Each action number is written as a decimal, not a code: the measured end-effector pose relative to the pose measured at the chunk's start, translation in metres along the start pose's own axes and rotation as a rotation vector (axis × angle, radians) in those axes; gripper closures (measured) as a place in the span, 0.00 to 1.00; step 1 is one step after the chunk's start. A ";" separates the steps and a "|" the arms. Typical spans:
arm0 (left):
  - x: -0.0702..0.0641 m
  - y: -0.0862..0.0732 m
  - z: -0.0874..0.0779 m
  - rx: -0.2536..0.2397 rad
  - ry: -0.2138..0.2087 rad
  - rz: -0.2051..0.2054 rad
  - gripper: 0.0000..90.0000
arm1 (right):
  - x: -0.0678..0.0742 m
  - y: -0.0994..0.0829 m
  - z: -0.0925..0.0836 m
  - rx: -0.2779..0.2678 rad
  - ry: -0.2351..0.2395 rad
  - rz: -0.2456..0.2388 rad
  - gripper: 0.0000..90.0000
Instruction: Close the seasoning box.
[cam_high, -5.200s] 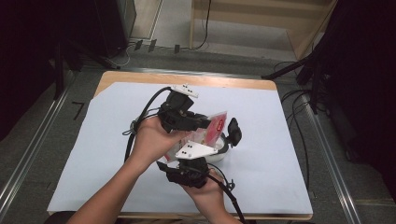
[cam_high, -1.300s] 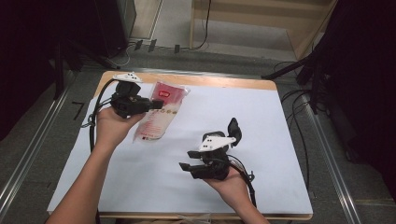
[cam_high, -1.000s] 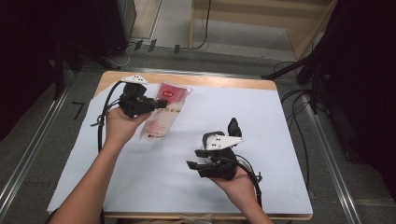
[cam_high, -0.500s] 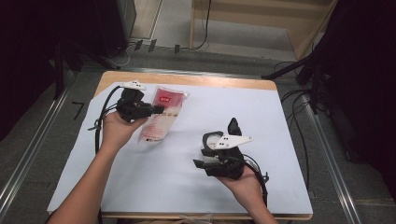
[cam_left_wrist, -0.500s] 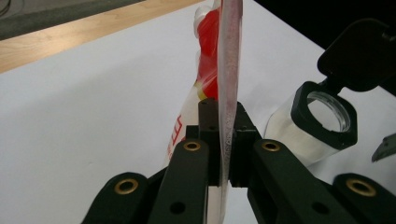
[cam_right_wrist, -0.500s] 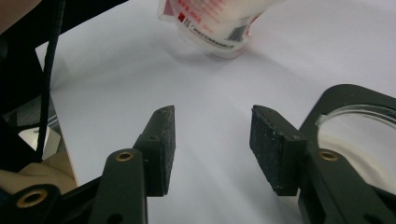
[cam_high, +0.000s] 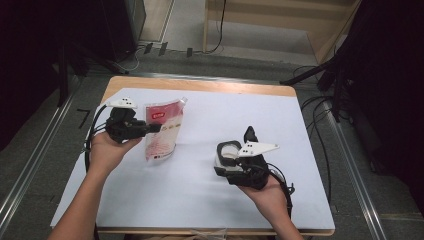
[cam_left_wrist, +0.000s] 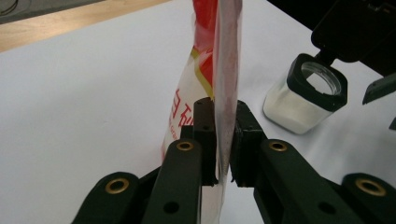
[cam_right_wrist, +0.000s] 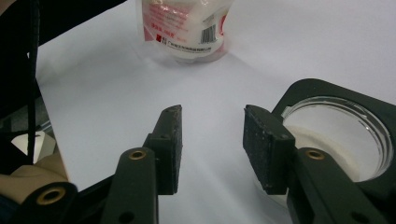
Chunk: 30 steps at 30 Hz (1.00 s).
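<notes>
A red and white pouch (cam_high: 162, 131) stands tilted on the white sheet (cam_high: 200, 210) at the left. My left gripper (cam_high: 154, 128) is shut on its side edge. In the left gripper view the film (cam_left_wrist: 219, 70) runs up between the pads of the left gripper (cam_left_wrist: 223, 140), whose jaws have just been opening slightly. A small jar (cam_high: 226, 151) of white powder with a black collar sits right of centre. My right gripper (cam_high: 222, 169) is beside it, open. Its jaws have just been closing, with nothing between them. In the right gripper view, the jar (cam_right_wrist: 336, 135) lies just outside the right finger of the right gripper (cam_right_wrist: 212, 140).
The sheet covers a wooden table (cam_high: 200, 86) with its far edge bare. Cables (cam_high: 92, 135) trail from both grippers. The pouch (cam_right_wrist: 187, 28) lies ahead of the right gripper. Metal rails (cam_high: 30, 165) run along both sides of the table.
My left gripper has drawn the pouch leftward and a little nearer to the person. The right hand has stayed about where it was.
</notes>
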<state>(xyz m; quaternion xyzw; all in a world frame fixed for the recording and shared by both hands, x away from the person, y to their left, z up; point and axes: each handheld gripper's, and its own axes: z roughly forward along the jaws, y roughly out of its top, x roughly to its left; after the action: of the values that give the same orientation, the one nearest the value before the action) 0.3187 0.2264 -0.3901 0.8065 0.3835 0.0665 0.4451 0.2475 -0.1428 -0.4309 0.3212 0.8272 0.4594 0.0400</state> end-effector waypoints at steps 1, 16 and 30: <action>0.000 -0.002 -0.002 -0.005 -0.006 0.001 0.91 | -0.001 0.000 0.000 0.005 0.002 0.005 0.66; 0.000 -0.017 -0.014 0.008 -0.041 0.017 0.70 | -0.009 0.003 0.000 0.033 0.001 0.037 0.76; 0.002 -0.024 -0.037 0.039 -0.035 -0.022 0.53 | -0.019 0.015 -0.011 0.047 0.005 0.067 1.00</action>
<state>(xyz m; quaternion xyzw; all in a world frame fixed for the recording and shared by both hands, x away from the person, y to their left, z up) 0.2902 0.2603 -0.3870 0.8119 0.3855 0.0399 0.4366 0.2656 -0.1562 -0.4174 0.3485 0.8267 0.4416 0.0149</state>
